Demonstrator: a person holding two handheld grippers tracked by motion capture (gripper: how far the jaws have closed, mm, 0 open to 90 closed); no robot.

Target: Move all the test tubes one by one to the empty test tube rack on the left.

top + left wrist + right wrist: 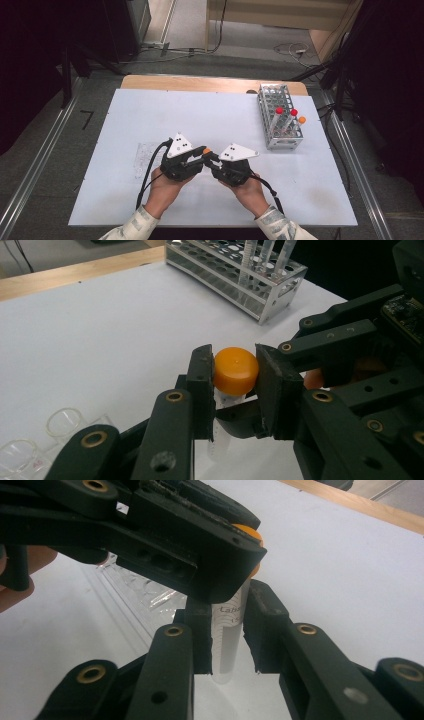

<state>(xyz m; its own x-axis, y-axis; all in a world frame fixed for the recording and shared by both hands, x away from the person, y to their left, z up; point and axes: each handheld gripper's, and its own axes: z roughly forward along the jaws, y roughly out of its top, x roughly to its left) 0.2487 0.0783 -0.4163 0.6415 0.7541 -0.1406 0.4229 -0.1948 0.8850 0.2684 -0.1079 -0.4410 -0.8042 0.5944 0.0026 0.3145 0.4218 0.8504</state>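
A clear tube (225, 655) with an orange cap (235, 371) is held up over the middle of the white table (150, 115), between both grippers. My left gripper (234, 387) is shut on the cap, one pad pressed to each side. My right gripper (229, 630) has its jaws around the tube's body below the cap; a thin strip of white shows between the tube and one pad, so it stands open. In the high view the left gripper (201, 155) and right gripper (213, 160) meet tip to tip, with the orange cap (206, 150) between them.
A metal tube rack (280, 120) stands at the far right and holds two red-capped tubes (279, 111) and an orange-capped one (302, 120). A clear plastic pack of empty tubes (55, 432) lies on the table beneath the left gripper. The table's wooden far edge (200, 82) lies behind.
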